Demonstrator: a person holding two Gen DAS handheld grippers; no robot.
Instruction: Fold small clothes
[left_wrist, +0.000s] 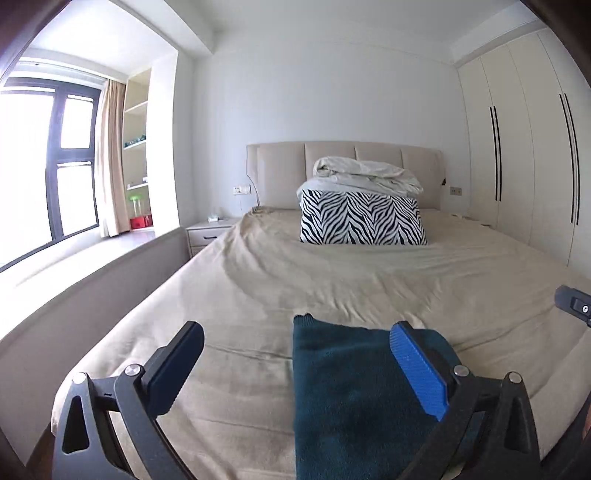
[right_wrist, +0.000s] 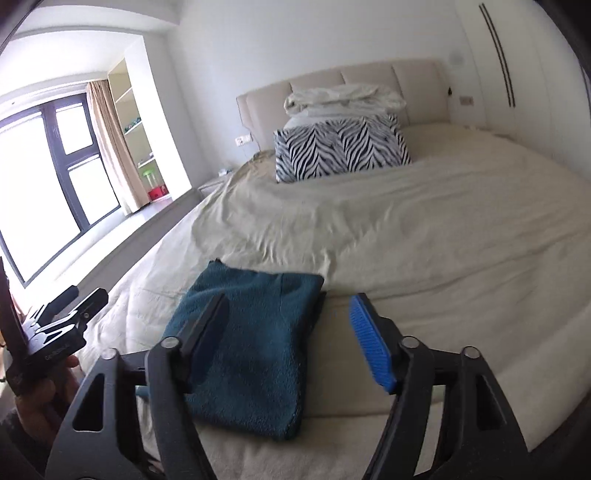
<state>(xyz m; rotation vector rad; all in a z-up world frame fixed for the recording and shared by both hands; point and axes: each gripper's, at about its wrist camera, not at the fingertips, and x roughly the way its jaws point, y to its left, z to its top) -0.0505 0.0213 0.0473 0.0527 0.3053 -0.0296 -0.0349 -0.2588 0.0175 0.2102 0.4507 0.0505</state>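
Now the left tongs (left_wrist: 299, 354) are wide apart and hold nothing, with one black finger on the left and one blue finger (left_wrist: 417, 373) on the right. That blue finger sits in front of a teal cloth (left_wrist: 343, 398), and whether it touches the cloth cannot be told. The right tongs (right_wrist: 291, 332) are wide apart too and hold nothing. Their black finger (right_wrist: 207, 328) is in front of the cloth (right_wrist: 255, 336), and their blue finger is off to the right, in front of the bare sheet. The cloth is soft and fuzzy. It is folded into a neat shape with straight sides and lies flat near the foot of the bed (left_wrist: 369, 280). In the right view, the left tongs (right_wrist: 70, 306) show at the left side, a little way from the cloth. The bed has a wrinkled cream sheet. Far up the bed, well apart from the cloth, stands a zebra pillow (left_wrist: 364, 218). A white blanket (left_wrist: 365, 177) is piled on top of it, against the tan headboard (left_wrist: 280, 173). Left of the bed are a small nightstand (left_wrist: 207, 230), some shelves (left_wrist: 136, 155), a curtain (left_wrist: 110, 158) and a big window (left_wrist: 48, 162). On the right is a tall white closet (left_wrist: 524, 155) with long dark handles.
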